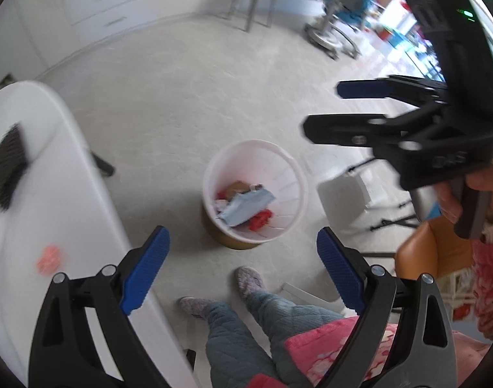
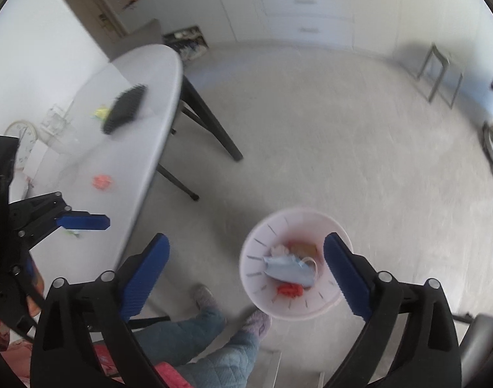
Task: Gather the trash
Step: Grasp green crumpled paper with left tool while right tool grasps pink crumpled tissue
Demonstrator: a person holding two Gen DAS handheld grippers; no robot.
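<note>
**Right wrist view: bin part filled, scraps left on the table**

We held both grippers, left (image 1: 243, 270) and right (image 2: 246, 276), spread wide and empty. The bin (image 2: 262, 304) on the floor already held a mask (image 2: 287, 270) and red scraps. A pink scrap (image 2: 102, 181) (maybe more) lay on the table (image 2: 133, 148).

The left gripper (image 1: 243, 252) has black plastic arms with silver rivets and ribbed blue finger pads (image 1: 146, 270). The right gripper (image 2: 246, 271) is built the same; seen from the left wrist, its black body carries a green light and a grey handle. The hand (image 1: 473, 190) on it shows bare skin and a pink fuzzy sleeve (image 1: 490, 278). Below are blue quilted trousers (image 1: 246, 333) and purple slippers (image 1: 249, 279).
</note>
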